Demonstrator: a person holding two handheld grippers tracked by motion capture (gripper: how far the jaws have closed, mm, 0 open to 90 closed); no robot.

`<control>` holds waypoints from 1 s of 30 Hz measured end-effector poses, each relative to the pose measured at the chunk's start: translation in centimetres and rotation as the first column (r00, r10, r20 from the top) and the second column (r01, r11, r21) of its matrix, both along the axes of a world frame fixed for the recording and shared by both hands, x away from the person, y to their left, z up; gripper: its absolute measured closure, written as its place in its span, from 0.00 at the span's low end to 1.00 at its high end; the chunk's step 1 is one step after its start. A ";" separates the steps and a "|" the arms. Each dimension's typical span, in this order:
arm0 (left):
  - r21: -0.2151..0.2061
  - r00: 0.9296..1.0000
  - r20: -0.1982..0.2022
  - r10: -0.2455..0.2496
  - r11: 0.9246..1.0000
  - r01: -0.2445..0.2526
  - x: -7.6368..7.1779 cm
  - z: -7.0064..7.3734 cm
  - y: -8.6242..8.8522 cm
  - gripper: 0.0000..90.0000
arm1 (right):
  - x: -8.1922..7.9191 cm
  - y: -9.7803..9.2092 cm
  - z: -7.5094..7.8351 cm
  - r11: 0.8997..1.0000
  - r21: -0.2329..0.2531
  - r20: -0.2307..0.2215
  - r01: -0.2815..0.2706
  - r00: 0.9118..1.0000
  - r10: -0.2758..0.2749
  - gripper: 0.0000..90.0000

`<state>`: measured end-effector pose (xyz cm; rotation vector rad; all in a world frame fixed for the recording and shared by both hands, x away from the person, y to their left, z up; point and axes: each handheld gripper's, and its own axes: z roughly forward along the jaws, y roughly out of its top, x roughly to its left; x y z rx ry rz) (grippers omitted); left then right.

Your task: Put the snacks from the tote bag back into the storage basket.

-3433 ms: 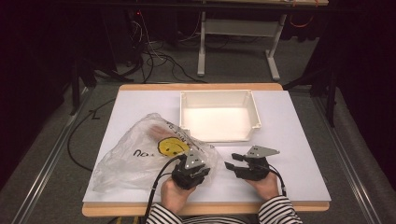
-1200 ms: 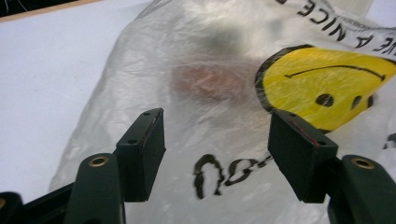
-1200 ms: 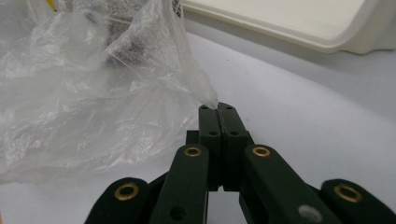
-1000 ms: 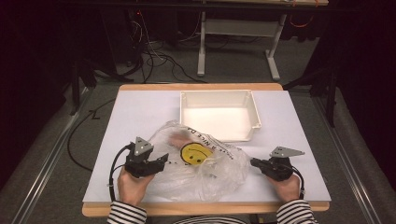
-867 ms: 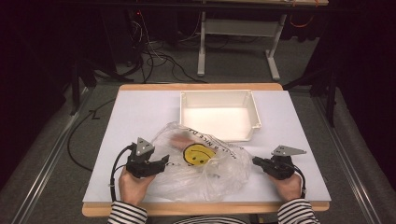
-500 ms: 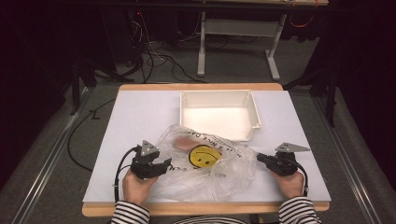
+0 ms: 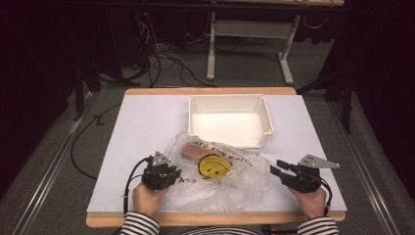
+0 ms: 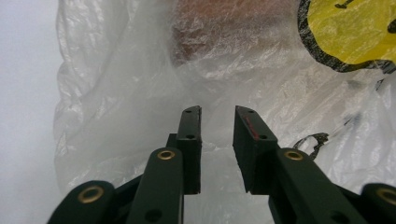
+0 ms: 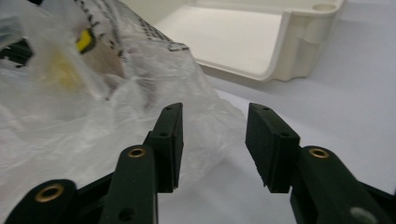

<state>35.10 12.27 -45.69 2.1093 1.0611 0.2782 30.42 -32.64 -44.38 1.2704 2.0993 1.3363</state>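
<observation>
- Plastic bag lies crumpled on the white table top, near the front edge, between the 2 grippers; its far edge comes close to the front wall of the white tray.
- Left gripper is at the bag's left edge. In the left gripper view the jaws stand a little apart with a narrow gap; film bulges right at the tips, but I cannot tell whether any is pinched.
- Right gripper sits just off the bag's right edge, jaws pointing left toward it and standing wide apart, holding nothing. In the right gripper view the bag's near fold lies ahead and left of the tips.
- Key relation: the bag spreads left to right across the table, 1 gripper at each end; the left one is the nearer, already at the film, while the right has a short gap to cross.
- Materials: thin, clear, heavily wrinkled film, glossy in places, printed with a yellow smiley face and black lettering. A brownish flat item shows through it at the far-left part.
- Tray: rigid, smooth plastic, rectangular, rounded corners, nothing in it.
- Judgement: the film will slip and bunch; a pinch needs a raised fold.
</observation>
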 end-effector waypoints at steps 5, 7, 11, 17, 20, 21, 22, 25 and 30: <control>-0.003 1.000 -0.019 -0.011 1.000 0.011 0.0 -0.5 -0.3 0.88 | -1.2 1.0 0.9 0.999 -0.003 0.020 -0.037 0.999 0.037 0.56; -0.005 1.000 -0.023 -0.011 1.000 0.011 0.0 -0.6 -0.4 0.90 | -1.4 1.4 1.0 0.999 -0.007 0.021 -0.046 0.999 0.046 0.54; 0.000 0.999 -0.032 -0.020 1.000 0.020 0.0 -0.9 -0.7 0.95 | -1.4 3.3 1.2 0.995 -0.028 0.017 -0.098 0.995 0.099 0.50; 0.002 1.000 -0.018 -0.026 1.000 0.026 -0.2 -1.3 -0.8 1.00 | -0.9 4.7 0.6 0.992 -0.058 -0.016 -0.112 0.994 0.111 0.51; -0.005 0.999 -0.014 -0.029 1.000 0.028 -0.3 -1.6 -0.9 1.00 | -0.1 4.9 -0.1 0.992 -0.078 -0.031 -0.098 0.995 0.096 0.63; -0.006 0.999 -0.015 -0.030 1.000 0.030 -0.3 -1.7 -1.0 1.00 | 0.1 4.9 -0.4 0.991 -0.089 -0.039 -0.099 0.995 0.096 0.70; -0.007 0.999 -0.017 -0.034 0.999 0.034 -0.4 -1.8 -1.0 1.00 | 0.5 4.8 -0.7 0.990 -0.097 -0.053 -0.099 0.994 0.094 0.82; -0.007 0.999 -0.014 -0.037 0.999 0.037 -0.5 -1.8 -1.2 1.00 | 0.8 4.8 -1.0 0.988 -0.115 -0.064 -0.103 0.993 0.096 0.93; -0.005 0.998 -0.010 -0.063 0.998 0.063 -1.2 -1.7 -1.8 1.00 | 1.7 4.4 -1.1 0.982 -0.171 -0.077 -0.074 0.995 0.061 1.00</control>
